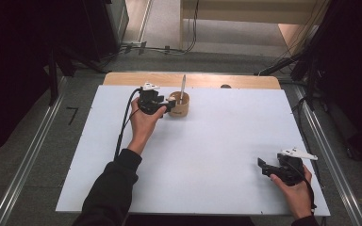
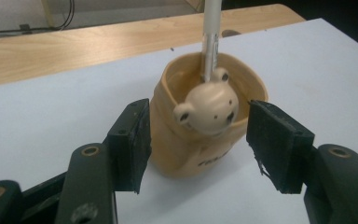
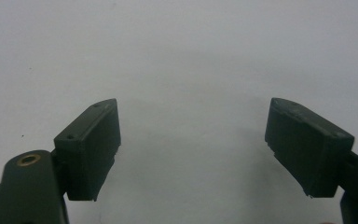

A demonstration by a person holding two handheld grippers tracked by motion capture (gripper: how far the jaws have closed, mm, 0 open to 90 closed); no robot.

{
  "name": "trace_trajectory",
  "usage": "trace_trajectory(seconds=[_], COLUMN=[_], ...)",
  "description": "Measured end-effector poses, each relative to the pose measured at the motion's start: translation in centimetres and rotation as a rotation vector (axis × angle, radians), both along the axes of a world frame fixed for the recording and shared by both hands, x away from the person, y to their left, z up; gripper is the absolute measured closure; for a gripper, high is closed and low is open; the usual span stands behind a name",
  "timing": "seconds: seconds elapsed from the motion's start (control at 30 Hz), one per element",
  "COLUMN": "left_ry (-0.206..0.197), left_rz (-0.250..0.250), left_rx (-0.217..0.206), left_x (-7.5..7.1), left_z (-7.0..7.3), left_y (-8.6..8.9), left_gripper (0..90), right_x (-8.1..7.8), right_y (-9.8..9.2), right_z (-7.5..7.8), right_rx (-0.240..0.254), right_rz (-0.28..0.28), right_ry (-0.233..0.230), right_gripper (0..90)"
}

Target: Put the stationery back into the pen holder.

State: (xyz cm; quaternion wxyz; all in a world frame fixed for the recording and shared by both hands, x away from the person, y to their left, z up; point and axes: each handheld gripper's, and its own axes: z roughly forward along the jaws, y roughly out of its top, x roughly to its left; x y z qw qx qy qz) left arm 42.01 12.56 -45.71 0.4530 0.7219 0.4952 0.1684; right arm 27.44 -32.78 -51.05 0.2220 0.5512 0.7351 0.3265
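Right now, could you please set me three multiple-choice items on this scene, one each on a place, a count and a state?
1. Where does the cup stand on the table?
A near the far edge
B at the near right corner
C in the middle

2. How many pens stand in the cup?
A none
B one
C three

3. How do the left gripper fingers stand?
A shut tight with nothing between
B open on either side of the cup
C closed on the pen

Answers: 1 A, the high view shows it beside the far wooden strip; 2 B, a single pen rises from it; 3 B, gaps show beside both fingers.
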Motion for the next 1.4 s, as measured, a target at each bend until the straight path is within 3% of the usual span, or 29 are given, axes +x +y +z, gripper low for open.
trace_trajectory(seconds=[0.27, 0.43, 0.9, 0.97, 1.1, 1.4], left_ry=[0.011, 0.008, 0.007, 0.009, 0.005, 0.008], left_rz=[0.016, 0.017, 0.039, 0.043, 0.056, 0.081], left_rx=[0.000, 0.001, 0.030, 0.061, 0.069, 0.070], left_x=[-1.2, -2.3, -4.8, -5.2, -5.9, -7.8], left_z=[-0.6, -0.8, -1.4, -1.5, -1.8, -2.0], left_y=[0.5, 0.8, 1.8, 2.0, 2.4, 3.5], left_gripper=[30.8, 33.1, 28.0, 28.0, 28.0, 26.8], right_x=[-0.1, -0.1, -0.2, -0.2, -0.3, -0.4], right_y=[0.1, 0.1, 0.1, 0.1, 0.2, 0.0], right_z=[0.1, 0.1, 0.2, 0.2, 0.4, 0.4], right_rx=[-0.002, -0.002, -0.003, -0.004, -0.001, -0.004], right_rz=[0.000, 0.000, -0.002, -0.003, 0.001, 0.001], right_ry=[-0.003, -0.005, -0.011, -0.010, -0.014, -0.017], right_gripper=[16.4, 16.3, 16.2, 16.2, 16.1, 16.1])
